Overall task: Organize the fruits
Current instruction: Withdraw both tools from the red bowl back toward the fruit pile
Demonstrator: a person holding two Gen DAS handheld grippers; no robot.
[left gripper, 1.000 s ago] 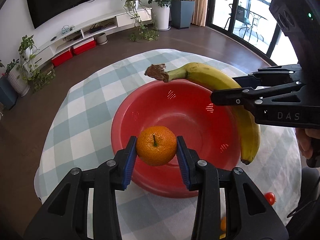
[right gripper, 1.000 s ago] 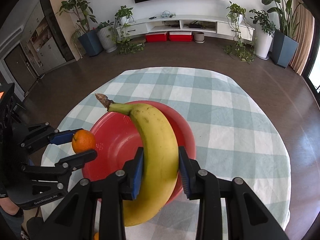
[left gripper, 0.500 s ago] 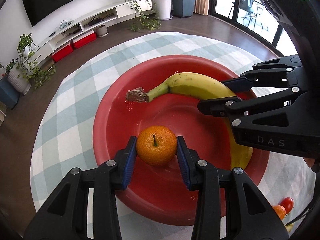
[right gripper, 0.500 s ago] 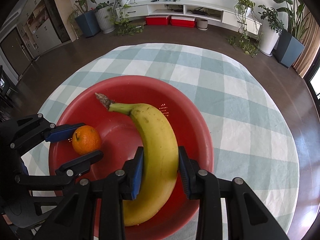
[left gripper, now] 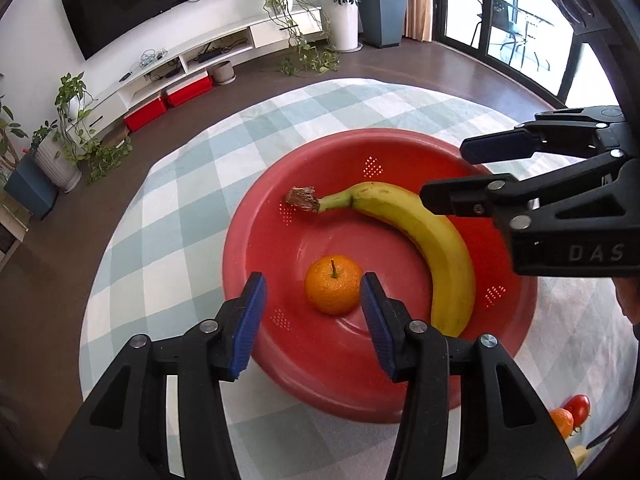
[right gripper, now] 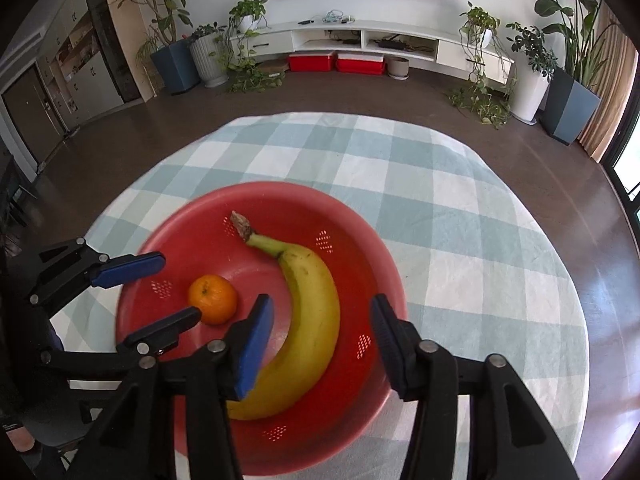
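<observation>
A red perforated bowl sits on the checked tablecloth. In it lie a small orange and a yellow banana. My left gripper hovers just above the orange, its jaws opening, with both blue pads clear of the fruit. My right gripper straddles the banana, its jaws opening too, and neither pad touches the peel. Both fruits rest on the bowl's floor.
A round table with a pale green and white checked cloth carries the bowl. A tomato and another orange fruit lie near the cloth's lower right edge. Beyond the table are dark floor, potted plants and a TV shelf.
Both grippers sank into the bowl, then their jaws spread. The orange and the banana were let go and now lie in the bowl.
</observation>
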